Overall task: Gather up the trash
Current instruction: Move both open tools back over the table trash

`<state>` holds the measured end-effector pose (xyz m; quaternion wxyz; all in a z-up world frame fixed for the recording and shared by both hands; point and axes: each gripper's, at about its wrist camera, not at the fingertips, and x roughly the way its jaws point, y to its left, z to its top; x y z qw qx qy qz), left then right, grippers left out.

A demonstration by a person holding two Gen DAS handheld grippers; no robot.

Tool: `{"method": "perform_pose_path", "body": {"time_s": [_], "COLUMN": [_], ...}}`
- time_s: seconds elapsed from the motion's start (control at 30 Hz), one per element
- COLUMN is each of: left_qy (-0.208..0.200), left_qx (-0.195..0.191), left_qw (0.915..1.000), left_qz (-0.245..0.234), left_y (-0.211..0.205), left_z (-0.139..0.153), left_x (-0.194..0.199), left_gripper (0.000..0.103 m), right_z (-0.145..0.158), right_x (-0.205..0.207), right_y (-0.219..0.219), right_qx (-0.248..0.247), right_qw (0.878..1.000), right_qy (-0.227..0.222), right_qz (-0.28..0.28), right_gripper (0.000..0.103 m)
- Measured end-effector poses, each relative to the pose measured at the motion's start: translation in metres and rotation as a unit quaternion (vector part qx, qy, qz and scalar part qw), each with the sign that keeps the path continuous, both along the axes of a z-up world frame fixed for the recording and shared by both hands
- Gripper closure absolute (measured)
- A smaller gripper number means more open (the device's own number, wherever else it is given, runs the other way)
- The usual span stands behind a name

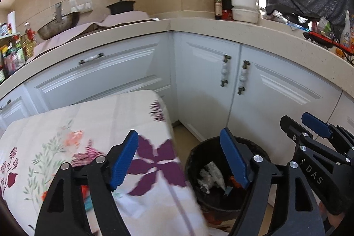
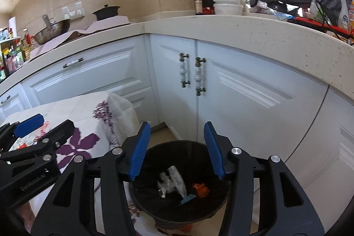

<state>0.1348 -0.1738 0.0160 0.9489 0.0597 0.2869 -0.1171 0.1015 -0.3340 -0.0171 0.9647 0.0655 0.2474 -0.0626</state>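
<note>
The black trash bin (image 2: 179, 183) stands on the floor in the corner formed by the white lower cabinets (image 2: 243, 103), just beside a table draped in a floral tablecloth (image 1: 93, 147). Inside it several pieces already lie on the bottom: crumpled white wrappers (image 2: 171, 181), a small orange scrap (image 2: 201, 189) and a thin blue-green strip (image 2: 188, 198). The right gripper (image 2: 177, 149) hangs directly over the bin's mouth with its blue pads (image 2: 139, 154) spread apart and nothing between them. The left gripper (image 1: 181, 158) sits over the edge of the table and the near side of the bin, its jaws likewise wide and holding nothing. With both tools empty above a bin that already has rubbish in it, the collecting looks well advanced, and a drop into the bin seems the step most likely in hand or just finished. What is left is harder to judge: under the left gripper's near finger there are small red and teal patches (image 1: 87, 198) on the cloth that could be further scraps or simply part of the print, and motion blur keeps them from being told apart. The rest of the tabletop that shows carries only the flower pattern, while its near edge is hidden behind the gripper frames, so anything lying there cannot be ruled out
</note>
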Motion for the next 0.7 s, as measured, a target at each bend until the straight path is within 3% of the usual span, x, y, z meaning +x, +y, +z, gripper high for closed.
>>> {"method": "perform_pose_path", "body": {"time_s": [0.37, 0.7], "left_qy": [0.002, 0.016], "left_qx": [0.008, 0.011], "left_qw": [0.9976, 0.9893], "left_qz": [0.069, 0.144], "left_y": [0.091, 0.175], "left_z": [0.002, -0.008], "left_x": [-0.013, -0.021], "left_gripper": [0.028, 0.028], "right_z": [0.005, 0.004], "right_x": [0.0, 0.005], "right_y": [0.072, 0.141], "right_qx": [-0.001, -0.009], "right_qw": [0.997, 0.99], "right_qy": [0.004, 0.021], "right_qz": [0.071, 0.143], "right_gripper": [0.053, 0.053]}}
